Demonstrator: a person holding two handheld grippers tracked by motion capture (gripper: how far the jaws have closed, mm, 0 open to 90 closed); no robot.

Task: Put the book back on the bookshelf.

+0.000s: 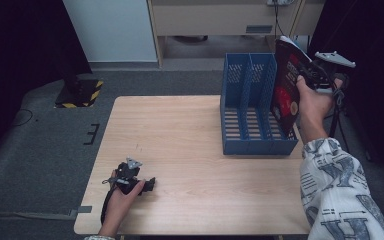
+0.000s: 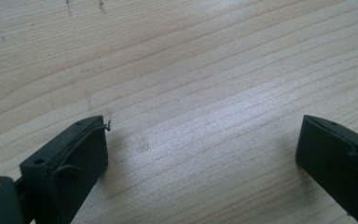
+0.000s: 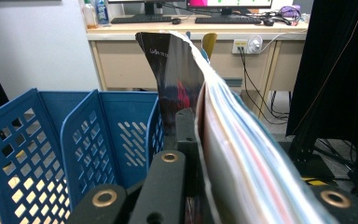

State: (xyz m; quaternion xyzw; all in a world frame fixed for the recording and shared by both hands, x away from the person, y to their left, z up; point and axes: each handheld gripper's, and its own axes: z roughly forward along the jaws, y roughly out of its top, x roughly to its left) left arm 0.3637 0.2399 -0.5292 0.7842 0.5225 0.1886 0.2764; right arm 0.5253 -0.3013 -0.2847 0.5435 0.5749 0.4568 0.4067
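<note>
From the high view, the right gripper is clamped on a dark red-covered magazine, held upright above the rightmost slot of the blue file rack; the magazine's lower corner hangs just over that slot's outer wall, near the table's right edge. To seat it well, the lower edge probably has to drop straight between the slot's walls, with the hand keeping the spine vertical so the pages do not splay against a divider. The left gripper rests on the table well apart from the rack, at the near left, so nothing crowds the descent from that side. In the left gripper view its jaws stand wide apart over bare wood, holding nothing. In the right gripper view the magazine is pinched between the jaws, its cover bowing off to one side ahead of them, and the rack lies just beside and below; that curl could catch on the divider, so a slow, steady lowering seems wise.
</note>
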